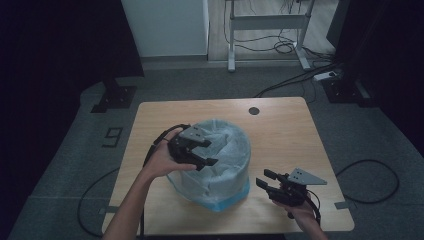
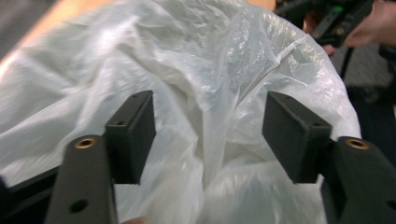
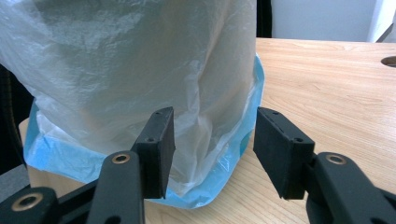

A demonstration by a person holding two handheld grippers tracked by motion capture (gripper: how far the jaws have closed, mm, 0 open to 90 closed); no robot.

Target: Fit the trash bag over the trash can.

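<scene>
A tall round bin covered by a crinkled, translucent white plastic bag (image 1: 220, 155) stands near the middle of the light wooden counter (image 1: 285, 130), with a light blue edge (image 1: 232, 201) showing around its base.

The left gripper (image 1: 197, 150) hangs over the near left side of the bag's top. In the left gripper view its two black fingers (image 2: 133, 135) stand well apart, with the rumpled plastic (image 2: 210, 93) lying just beyond and between them; neither pad presses on it, so the left gripper is open and holds nothing. The film rises in loose folds in the gap, and whether a fold brushes a pad cannot be told.

The right gripper (image 1: 267, 180) rests low, to the right of the bin and apart from it, pointing toward its base. In the right gripper view its fingers (image 3: 156, 149) are spread about halfway, empty, with the bag's lower wall (image 3: 140, 70) and the blue edge (image 3: 205, 196) ahead of them. The left finger there lines up with the bag's side, while the right one has only bare counter (image 3: 336, 102) beyond it. No plastic lies between the pads.

A round dark hole (image 1: 254, 110) sits in the counter near its far edge, well behind the bin.
</scene>
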